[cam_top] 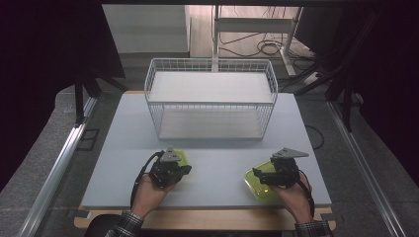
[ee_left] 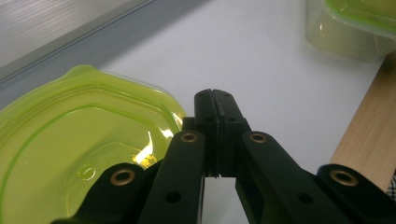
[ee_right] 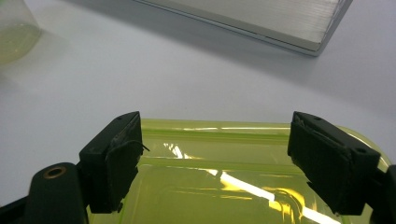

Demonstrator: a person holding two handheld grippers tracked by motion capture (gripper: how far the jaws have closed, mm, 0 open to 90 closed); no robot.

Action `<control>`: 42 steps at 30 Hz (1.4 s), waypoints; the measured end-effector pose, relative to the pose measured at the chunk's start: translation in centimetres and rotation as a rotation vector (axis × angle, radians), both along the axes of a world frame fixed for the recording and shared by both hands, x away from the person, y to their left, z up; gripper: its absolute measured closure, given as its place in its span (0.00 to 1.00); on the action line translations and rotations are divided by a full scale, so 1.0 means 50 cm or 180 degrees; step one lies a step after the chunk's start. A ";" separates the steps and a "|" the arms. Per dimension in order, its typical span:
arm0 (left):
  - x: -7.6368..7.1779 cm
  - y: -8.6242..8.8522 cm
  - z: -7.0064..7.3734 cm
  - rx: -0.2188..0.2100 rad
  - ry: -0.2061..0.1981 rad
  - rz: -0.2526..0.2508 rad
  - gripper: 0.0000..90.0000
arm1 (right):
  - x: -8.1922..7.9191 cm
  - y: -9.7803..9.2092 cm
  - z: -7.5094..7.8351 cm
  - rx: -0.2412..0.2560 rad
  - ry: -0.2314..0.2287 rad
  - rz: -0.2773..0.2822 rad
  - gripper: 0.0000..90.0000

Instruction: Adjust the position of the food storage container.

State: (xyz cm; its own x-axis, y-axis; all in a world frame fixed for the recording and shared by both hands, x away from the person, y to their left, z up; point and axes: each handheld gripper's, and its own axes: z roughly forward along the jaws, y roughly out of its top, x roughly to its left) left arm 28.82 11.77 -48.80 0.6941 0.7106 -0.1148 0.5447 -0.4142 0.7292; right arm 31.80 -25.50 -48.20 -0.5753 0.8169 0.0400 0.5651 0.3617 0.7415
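Note:
Two yellow-green plastic containers lie on the table's near side. The left container [cam_top: 180,157] [ee_left: 70,140] sits partly under my left gripper [cam_top: 186,170] [ee_left: 215,99]. That gripper's jaws are pressed shut just beside the container's rim, and nothing shows between them. The right container [cam_top: 258,187] [ee_right: 219,182] lies beneath my right gripper [cam_top: 258,174] [ee_right: 217,127], which hangs open with its jaws spread wide over the container's far edge. The right container [ee_left: 355,28] also appears far off in the left gripper view, and the left container [ee_right: 11,32] in the right gripper view.
A white two-tier wire basket [cam_top: 210,101] stands at the back middle of the pale grey table [cam_top: 212,163], and its base [ee_right: 261,18] lies beyond the right container. A wooden edge [ee_left: 369,135] runs along the table's near side. Bare table lies between the two containers.

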 end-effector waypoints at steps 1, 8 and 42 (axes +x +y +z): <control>0.000 0.000 0.000 0.0000 0.0000 0.0000 1.00 | 0.000 0.000 0.000 0.0000 0.0000 0.0000 0.20; 0.005 0.022 -0.010 0.0043 0.0061 0.0135 1.00 | -0.001 0.000 0.000 -0.0023 -0.0009 0.0004 0.20; 0.005 0.137 -0.013 -0.0003 -0.0002 0.0582 1.00 | 0.004 -0.023 0.008 0.0012 0.0004 -0.0076 0.26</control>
State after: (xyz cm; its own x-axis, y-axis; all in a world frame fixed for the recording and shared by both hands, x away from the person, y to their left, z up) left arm 29.06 18.64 -49.46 0.5534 0.8249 -0.1153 0.6105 -0.3075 0.7299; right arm 31.97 -26.66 -47.83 -0.5557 0.8302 0.0436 0.5744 0.3455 0.7421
